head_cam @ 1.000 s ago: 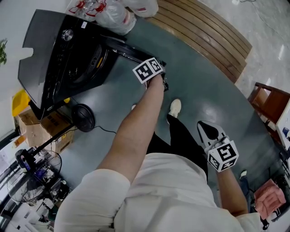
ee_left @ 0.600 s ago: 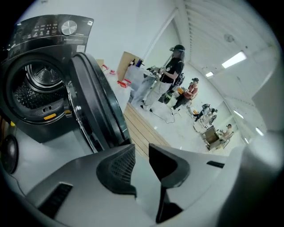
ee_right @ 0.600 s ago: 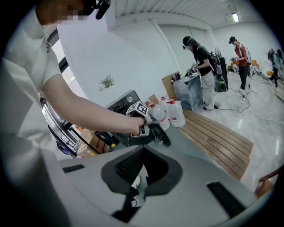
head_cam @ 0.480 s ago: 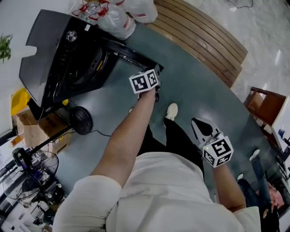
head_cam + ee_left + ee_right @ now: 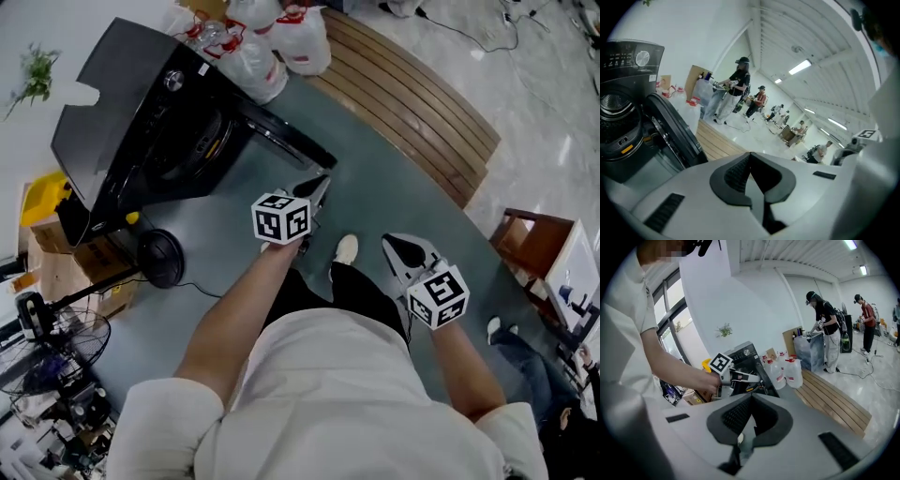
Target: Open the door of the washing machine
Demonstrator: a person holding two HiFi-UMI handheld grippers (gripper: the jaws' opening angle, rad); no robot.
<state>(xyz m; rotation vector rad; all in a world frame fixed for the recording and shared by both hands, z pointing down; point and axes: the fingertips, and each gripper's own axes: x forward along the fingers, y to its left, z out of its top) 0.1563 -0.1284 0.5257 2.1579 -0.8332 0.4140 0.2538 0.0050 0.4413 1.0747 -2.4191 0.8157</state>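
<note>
The black washing machine stands at the upper left of the head view, with its door swung open towards me and the drum exposed. My left gripper hangs in the air a short way in front of the door's free edge. It touches nothing, and its jaws are shut and empty. In the left gripper view the door lies to the left, beyond the gripper. My right gripper floats lower right, shut and empty, and looks towards the machine and the left gripper.
Water bottles and white bags sit beside the machine. A curved wooden bench runs along the right. A black fan and cardboard boxes stand at the left, a wooden chair at the right. People stand far off.
My left gripper has drawn back from the door's free edge, risen towards me and rolled, and its jaws have shut. The right gripper has drifted slightly up and left. The door stays open.
</note>
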